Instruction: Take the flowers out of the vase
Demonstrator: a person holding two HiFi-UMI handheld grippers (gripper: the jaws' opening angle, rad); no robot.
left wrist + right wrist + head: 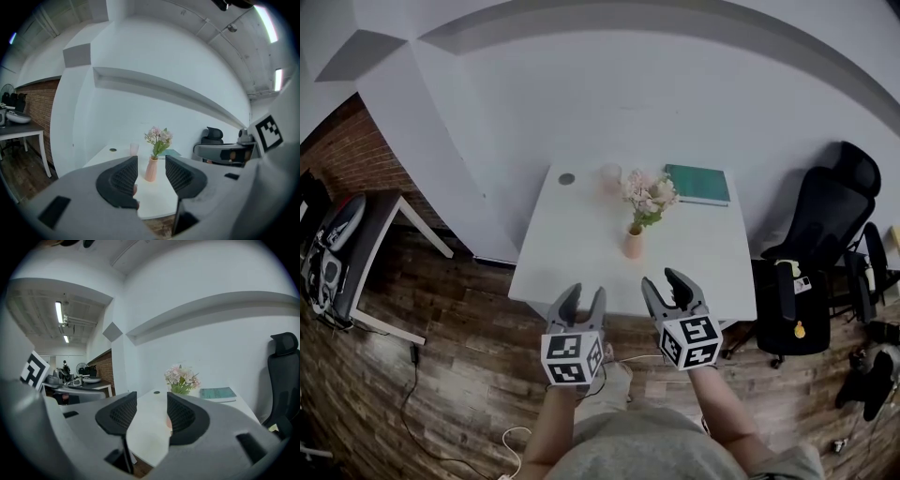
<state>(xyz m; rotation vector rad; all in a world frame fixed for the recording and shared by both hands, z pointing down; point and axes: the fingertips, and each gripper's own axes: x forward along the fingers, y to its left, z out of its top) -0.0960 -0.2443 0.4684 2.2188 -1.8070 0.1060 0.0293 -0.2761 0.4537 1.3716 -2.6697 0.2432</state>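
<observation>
Left gripper (584,298) and right gripper (661,281) hover low in frame, jaws apart and empty, short of the white table (572,253). Flowers (649,195) sit in the pink vase (633,244) at centre, so it looks like approach: next, reach in and pinch the stems.

Small pink vase (633,245) standing upright near centre of white table (572,253), pale pink flowers (649,195) with green stems still inside it, bouquet leaning slightly toward 1 o'clock.
</observation>
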